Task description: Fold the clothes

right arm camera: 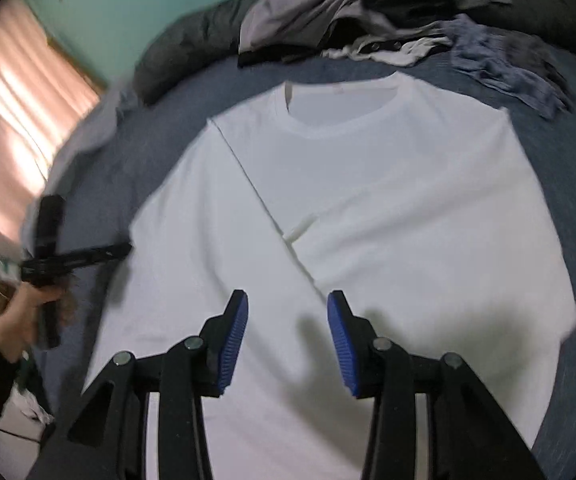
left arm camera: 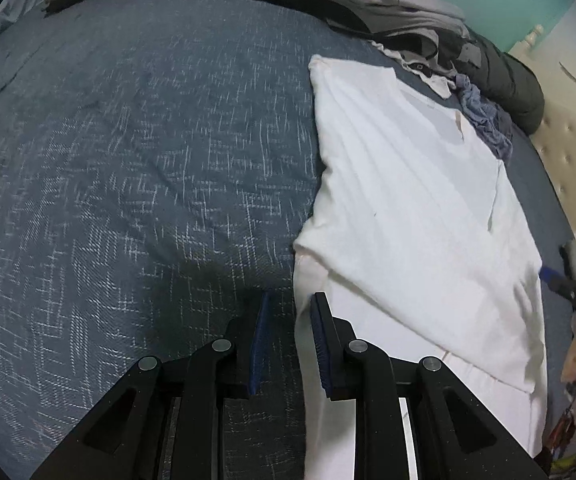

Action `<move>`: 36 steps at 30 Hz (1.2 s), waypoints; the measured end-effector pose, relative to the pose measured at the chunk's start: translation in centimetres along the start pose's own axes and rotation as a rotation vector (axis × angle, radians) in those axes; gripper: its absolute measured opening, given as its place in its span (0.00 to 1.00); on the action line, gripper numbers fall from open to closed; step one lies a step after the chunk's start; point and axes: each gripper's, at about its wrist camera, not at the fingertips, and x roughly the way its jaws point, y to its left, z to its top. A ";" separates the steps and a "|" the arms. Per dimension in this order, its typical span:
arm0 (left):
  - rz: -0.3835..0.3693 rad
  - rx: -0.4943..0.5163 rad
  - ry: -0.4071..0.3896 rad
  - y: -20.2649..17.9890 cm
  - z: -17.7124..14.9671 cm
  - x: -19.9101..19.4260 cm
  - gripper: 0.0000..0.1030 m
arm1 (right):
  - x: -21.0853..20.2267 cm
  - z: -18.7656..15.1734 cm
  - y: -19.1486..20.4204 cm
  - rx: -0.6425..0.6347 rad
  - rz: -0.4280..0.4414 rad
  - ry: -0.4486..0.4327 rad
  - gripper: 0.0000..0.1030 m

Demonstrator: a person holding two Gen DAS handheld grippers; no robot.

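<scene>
A white cotton T-shirt lies flat on a blue woven bedspread, its long axis running from the hem up to the round collar at the far end, one side folded inward. The right gripper hangs above its lower half, angled down, jaws apart and empty. The left gripper, narrowly parted and empty, straddles the shirt's left edge.

A white cotton T-shirt lies flat on the blue woven bedspread, its collar away from me. Beyond the collar a heap of grey and dark clothes sits on the bedspread. My left gripper hangs over the shirt's left edge, my right gripper above its middle.
</scene>
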 end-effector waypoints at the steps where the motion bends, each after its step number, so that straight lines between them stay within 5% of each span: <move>1: -0.004 -0.005 -0.003 0.1 0.0 0.1 0.23 | 0.7 0.3 0.2 -0.010 -0.011 0.013 0.40; 6: -0.014 -0.011 -0.008 0.2 -0.1 0.4 0.25 | 3.2 1.1 0.6 -0.050 -0.034 0.053 0.34; 9: -0.017 -0.007 -0.008 0.2 -0.1 0.4 0.26 | 4.2 1.4 1.0 -0.079 -0.034 0.081 0.25; 11: -0.019 -0.007 -0.010 0.2 -0.2 0.4 0.27 | 4.8 1.4 1.3 -0.115 -0.058 0.095 0.09; 14: -0.022 0.000 -0.010 0.2 -0.4 0.3 0.28 | 4.6 1.4 1.2 -0.121 -0.049 0.080 0.02; 22: -0.017 0.011 -0.005 0.1 -0.4 0.3 0.29 | 2.5 1.8 0.6 -0.102 -0.063 -0.003 0.01; 31: -0.010 0.013 -0.003 0.1 -0.3 0.5 0.30 | 4.9 1.9 -0.6 -0.071 -0.116 0.037 0.01; 36: 0.001 0.013 -0.012 -0.1 -0.1 0.2 0.31 | 2.5 1.5 -1.4 -0.043 -0.145 -0.018 0.01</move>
